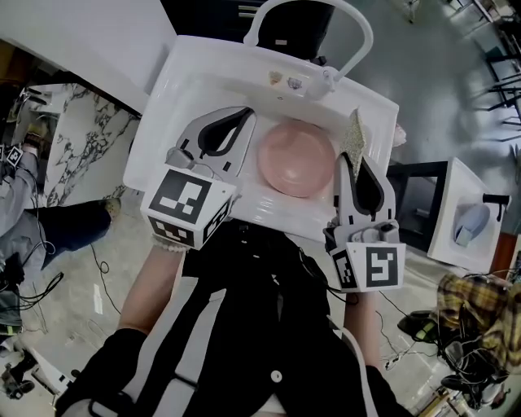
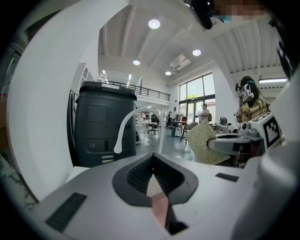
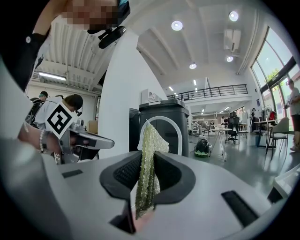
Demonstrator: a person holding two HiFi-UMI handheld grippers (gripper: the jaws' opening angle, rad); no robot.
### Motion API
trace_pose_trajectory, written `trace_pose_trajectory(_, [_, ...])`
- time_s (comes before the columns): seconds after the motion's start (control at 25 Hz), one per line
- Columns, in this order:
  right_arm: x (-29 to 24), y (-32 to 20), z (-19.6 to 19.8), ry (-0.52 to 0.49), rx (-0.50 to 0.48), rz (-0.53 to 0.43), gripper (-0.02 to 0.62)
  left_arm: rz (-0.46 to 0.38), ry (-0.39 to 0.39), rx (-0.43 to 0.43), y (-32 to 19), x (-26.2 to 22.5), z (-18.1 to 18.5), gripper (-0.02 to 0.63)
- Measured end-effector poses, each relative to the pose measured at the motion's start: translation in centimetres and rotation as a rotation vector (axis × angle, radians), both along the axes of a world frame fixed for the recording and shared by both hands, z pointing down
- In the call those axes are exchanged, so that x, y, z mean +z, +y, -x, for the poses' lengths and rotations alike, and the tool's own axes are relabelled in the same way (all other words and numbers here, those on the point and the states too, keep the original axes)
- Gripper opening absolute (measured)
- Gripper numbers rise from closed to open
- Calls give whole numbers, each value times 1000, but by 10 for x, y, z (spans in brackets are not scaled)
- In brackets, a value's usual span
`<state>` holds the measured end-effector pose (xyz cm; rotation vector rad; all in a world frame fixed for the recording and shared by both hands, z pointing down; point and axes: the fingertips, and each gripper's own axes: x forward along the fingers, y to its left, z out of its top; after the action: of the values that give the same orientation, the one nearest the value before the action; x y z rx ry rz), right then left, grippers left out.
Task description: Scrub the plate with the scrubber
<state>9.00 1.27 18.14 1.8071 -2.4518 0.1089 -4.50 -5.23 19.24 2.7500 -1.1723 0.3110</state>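
A round pink plate (image 1: 297,159) lies flat in the white sink (image 1: 189,59). My left gripper (image 1: 244,118) hovers over the sink just left of the plate, shut with nothing between its jaws; in its own view the closed tips (image 2: 152,171) meet and a sliver of pink shows beneath them. My right gripper (image 1: 352,161) is at the plate's right edge, shut on a yellow-green mesh scrubber (image 1: 355,134) that stands upright out of the jaws. The scrubber (image 3: 149,154) fills the jaw gap (image 3: 146,185) in the right gripper view. It also shows in the left gripper view (image 2: 205,143).
A white arched faucet (image 1: 346,16) rises at the sink's far rim. A marble-patterned counter (image 1: 81,138) lies to the left, a white side table (image 1: 468,216) to the right. A dark bin (image 2: 101,124) stands behind the sink. Cables and clutter (image 1: 468,326) cover the floor.
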Motion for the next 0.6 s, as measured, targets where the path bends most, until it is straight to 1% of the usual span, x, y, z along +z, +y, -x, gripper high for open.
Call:
trace_pose_trajectory(0.2, [-2,1,1,9,2,-7,77,-28,-12,17,9,-3,-4,0])
trace_pose_trajectory(0.6, [1,-1,7,20,-19,6,77,-22,-6,14,12,-1,-3,0])
